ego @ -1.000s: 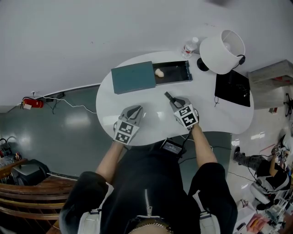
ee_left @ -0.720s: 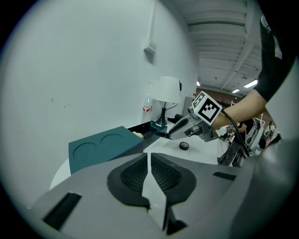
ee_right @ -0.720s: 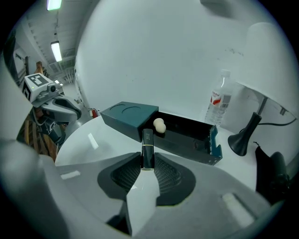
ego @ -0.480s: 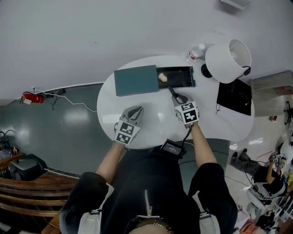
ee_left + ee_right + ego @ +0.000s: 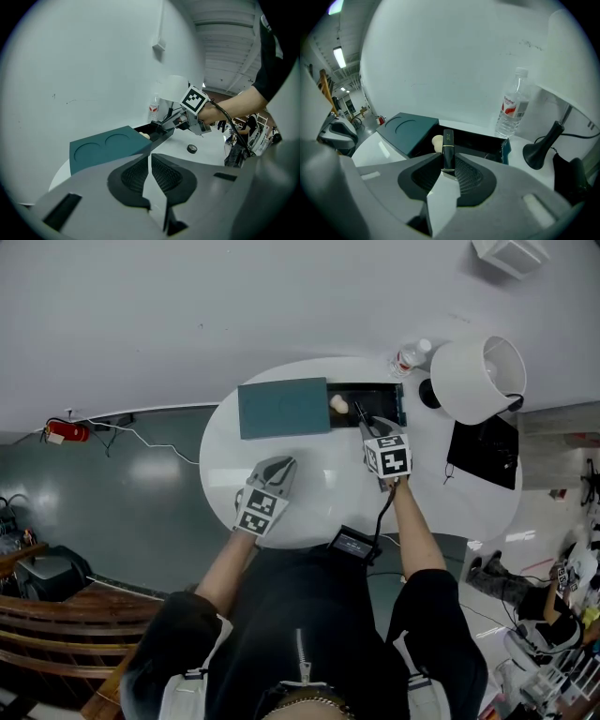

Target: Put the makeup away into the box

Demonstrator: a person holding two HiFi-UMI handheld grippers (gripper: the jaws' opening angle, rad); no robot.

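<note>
Head view, table: a round white table (image 5: pixel 309 488) carries a teal rectangular box (image 5: pixel 283 408) at its far side. The box's flat teal cover lies over the left part, and a black open compartment (image 5: pixel 375 393) is bared on the right.
Head view, stored item: a cream-coloured round makeup sponge (image 5: pixel 339 405) lies in the compartment, just beside the cover's edge.
Head view, right gripper: the right gripper (image 5: pixel 360 416) reaches to the compartment's near rim with a slim dark lipstick tube (image 5: pixel 357 411) sticking out ahead of it.
Head view, left gripper: the left gripper (image 5: pixel 281 466) hangs over bare table, well apart from the box.
Left gripper view, jaws: pressed together with nothing between them. A small black round object (image 5: pixel 191 149) sits on the table beyond.
Right gripper view, jaws: pinching the lipstick tube (image 5: pixel 448 151) by its lower end. Its free end points over the compartment (image 5: pixel 480 143), near the sponge (image 5: pixel 437 142).
Right gripper view, background: a clear plastic water bottle (image 5: pixel 512 115) and a black lamp foot (image 5: pixel 536 152) stand behind the box.
Step in hand: probably setting the lipstick into the compartment.
Doing it well: carry the tube past the near rim and lower it right of the sponge. Tip it flat along the tray, and part the jaws only once it rests there so it cannot roll or bounce out.
Caution: keep the jaws clear of the cover's edge.
</note>
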